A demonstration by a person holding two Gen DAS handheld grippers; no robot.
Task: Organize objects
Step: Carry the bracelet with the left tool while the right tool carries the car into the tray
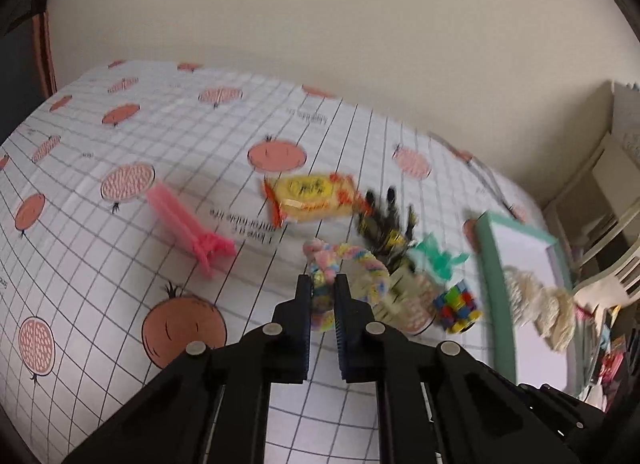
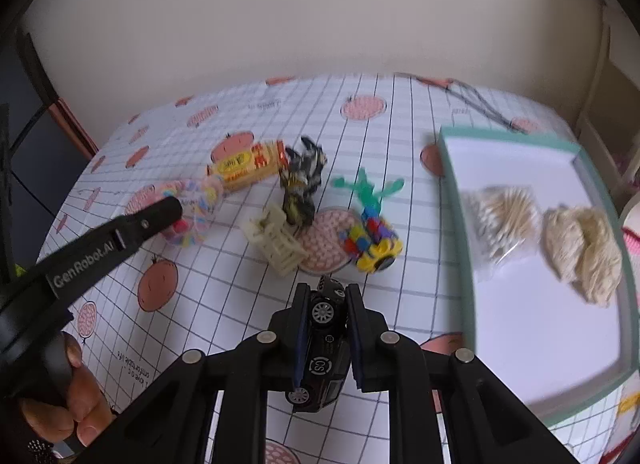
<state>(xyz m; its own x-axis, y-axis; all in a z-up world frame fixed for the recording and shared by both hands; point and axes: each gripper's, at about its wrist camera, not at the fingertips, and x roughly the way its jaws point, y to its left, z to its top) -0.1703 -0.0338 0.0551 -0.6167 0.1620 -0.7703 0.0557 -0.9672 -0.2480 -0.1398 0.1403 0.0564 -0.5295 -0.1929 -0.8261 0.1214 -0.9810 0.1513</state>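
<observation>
Left of the teal tray, my right claw pinches a black toy car; my left claw pinches the pastel scrunchie above the counter.

Left gripper clamps pastel, seemingly fuzzy ring.

Motion blur softens both views. Near the teal tray, the black-and-yellow item is too smeared to identify, as is the print on the yellow packet. The tray's near corner is cut off by the picture's edge. The left hand-held gripper hides part of the pastel ring. The right hand-held gripper covers the black toy car's sides.
</observation>
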